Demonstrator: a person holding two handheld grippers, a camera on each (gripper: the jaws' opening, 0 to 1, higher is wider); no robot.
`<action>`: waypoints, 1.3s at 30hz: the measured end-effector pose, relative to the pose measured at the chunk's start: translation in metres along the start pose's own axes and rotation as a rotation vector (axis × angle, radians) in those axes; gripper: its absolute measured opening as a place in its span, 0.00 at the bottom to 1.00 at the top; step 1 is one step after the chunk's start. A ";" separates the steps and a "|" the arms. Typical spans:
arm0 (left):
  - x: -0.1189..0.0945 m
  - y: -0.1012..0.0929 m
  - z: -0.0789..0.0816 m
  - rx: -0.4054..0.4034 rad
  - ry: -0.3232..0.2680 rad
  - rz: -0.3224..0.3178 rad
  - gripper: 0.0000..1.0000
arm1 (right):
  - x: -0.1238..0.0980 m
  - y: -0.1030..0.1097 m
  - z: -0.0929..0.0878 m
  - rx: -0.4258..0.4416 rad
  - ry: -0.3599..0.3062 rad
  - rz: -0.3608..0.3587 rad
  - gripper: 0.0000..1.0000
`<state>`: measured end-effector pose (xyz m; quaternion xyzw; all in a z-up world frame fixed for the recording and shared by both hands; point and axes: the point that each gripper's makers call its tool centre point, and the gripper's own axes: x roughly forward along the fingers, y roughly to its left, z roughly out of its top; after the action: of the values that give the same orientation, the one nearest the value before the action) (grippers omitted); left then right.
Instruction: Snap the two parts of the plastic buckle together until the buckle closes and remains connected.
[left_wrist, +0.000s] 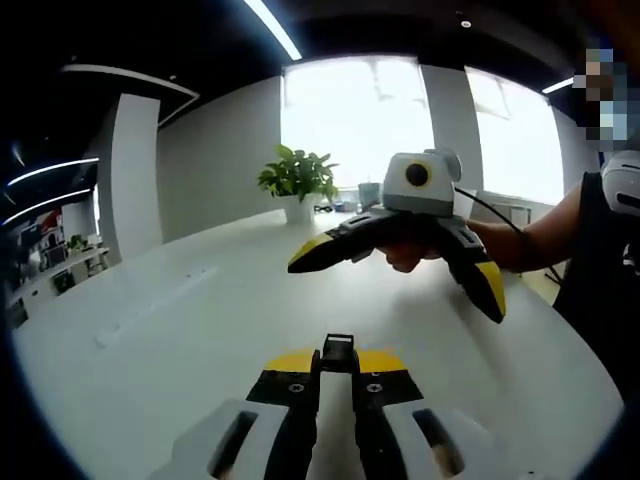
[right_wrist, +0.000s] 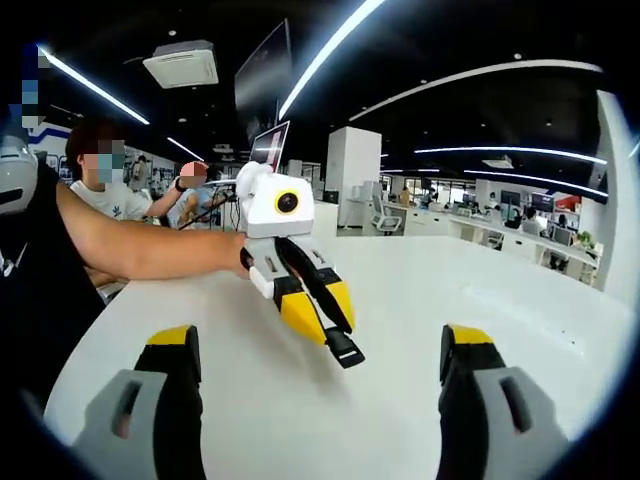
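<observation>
Buckle part (left_wrist: 339, 353) sits clamped in the left gripper (left_wrist: 339, 372), mostly hidden between its jaws. Right gripper (right_wrist: 318, 345) stands wide open above the white table (right_wrist: 420, 300).

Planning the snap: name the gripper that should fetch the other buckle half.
Right. The right gripper is open with nothing in it, while the left gripper is already shut on a black buckle part. The other half isn't visible.

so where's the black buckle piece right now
The black buckle piece is clamped in the left tongs above the white table; in the right gripper view it sticks out from their tips.
</observation>
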<state>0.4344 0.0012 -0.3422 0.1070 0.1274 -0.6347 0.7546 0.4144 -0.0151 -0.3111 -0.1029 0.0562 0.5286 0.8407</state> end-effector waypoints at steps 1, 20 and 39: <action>0.001 0.003 0.001 -0.001 -0.002 -0.001 0.09 | 0.000 0.000 -0.001 0.002 0.002 -0.001 1.00; 0.014 0.020 0.002 -0.005 0.005 0.011 0.09 | 0.000 -0.009 -0.008 0.013 0.025 -0.024 1.00; 0.021 0.027 0.004 -0.003 0.002 0.029 0.09 | -0.003 -0.009 -0.008 0.008 0.028 -0.035 1.00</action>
<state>0.4649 -0.0154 -0.3450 0.1081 0.1275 -0.6235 0.7637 0.4217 -0.0233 -0.3176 -0.1080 0.0683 0.5119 0.8495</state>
